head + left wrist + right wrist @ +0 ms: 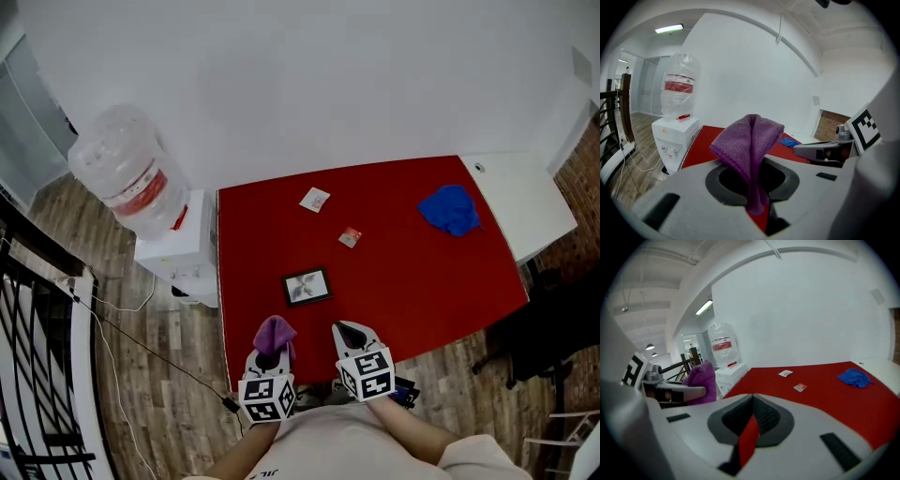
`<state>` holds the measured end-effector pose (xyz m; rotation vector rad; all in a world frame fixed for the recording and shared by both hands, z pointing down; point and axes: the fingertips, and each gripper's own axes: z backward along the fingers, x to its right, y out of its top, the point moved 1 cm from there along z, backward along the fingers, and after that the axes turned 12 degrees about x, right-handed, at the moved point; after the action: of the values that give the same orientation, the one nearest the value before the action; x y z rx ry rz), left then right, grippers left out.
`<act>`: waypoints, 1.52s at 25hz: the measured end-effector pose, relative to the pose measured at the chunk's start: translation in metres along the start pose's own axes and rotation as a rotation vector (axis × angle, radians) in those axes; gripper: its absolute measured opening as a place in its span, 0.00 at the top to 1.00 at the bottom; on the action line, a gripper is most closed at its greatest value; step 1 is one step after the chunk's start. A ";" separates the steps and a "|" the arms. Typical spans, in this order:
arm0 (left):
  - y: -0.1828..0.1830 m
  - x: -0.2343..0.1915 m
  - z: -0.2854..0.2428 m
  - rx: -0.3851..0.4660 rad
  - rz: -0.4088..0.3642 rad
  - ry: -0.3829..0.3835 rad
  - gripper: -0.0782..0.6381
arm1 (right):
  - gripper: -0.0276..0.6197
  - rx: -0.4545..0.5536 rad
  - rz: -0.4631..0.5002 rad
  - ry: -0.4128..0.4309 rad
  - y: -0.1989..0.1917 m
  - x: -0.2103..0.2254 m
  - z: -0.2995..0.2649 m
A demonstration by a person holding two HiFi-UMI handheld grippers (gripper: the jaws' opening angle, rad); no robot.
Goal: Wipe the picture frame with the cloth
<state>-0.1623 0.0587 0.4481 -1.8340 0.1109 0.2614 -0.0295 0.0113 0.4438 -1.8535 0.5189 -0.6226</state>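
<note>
A small black picture frame (307, 287) lies flat on the red table (422, 281), near its front left. Just in front of it, my left gripper (270, 354) is shut on a purple cloth (274, 333), which bunches up above the jaws (751, 140). My right gripper (350, 331) hovers beside it over the table's front edge, jaws together with only a thin slit and nothing held. Neither gripper touches the frame. The frame does not show in either gripper view. The purple cloth (701, 379) appears at the left of the right gripper view.
A blue cloth (450, 208) lies at the table's far right. Two small packets (315, 199) (350, 237) sit beyond the frame. A water dispenser (141, 183) stands left of the table, and a white counter (525, 202) adjoins it on the right. A wall runs behind.
</note>
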 end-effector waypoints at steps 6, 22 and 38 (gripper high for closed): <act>-0.004 -0.003 -0.013 -0.019 0.013 0.013 0.80 | 0.95 -0.024 -0.005 0.008 -0.004 0.008 -0.011; -0.031 -0.041 -0.083 -0.073 0.011 -0.016 0.80 | 0.95 -0.053 -0.002 -0.015 -0.030 0.045 -0.068; -0.066 -0.071 -0.184 -0.286 -0.628 -0.314 0.80 | 0.95 -0.087 -0.026 -0.012 -0.061 0.056 -0.110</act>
<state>-0.1949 -0.1042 0.5736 -1.9836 -0.7431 0.1181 -0.0530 -0.0802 0.5438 -1.9476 0.5225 -0.6140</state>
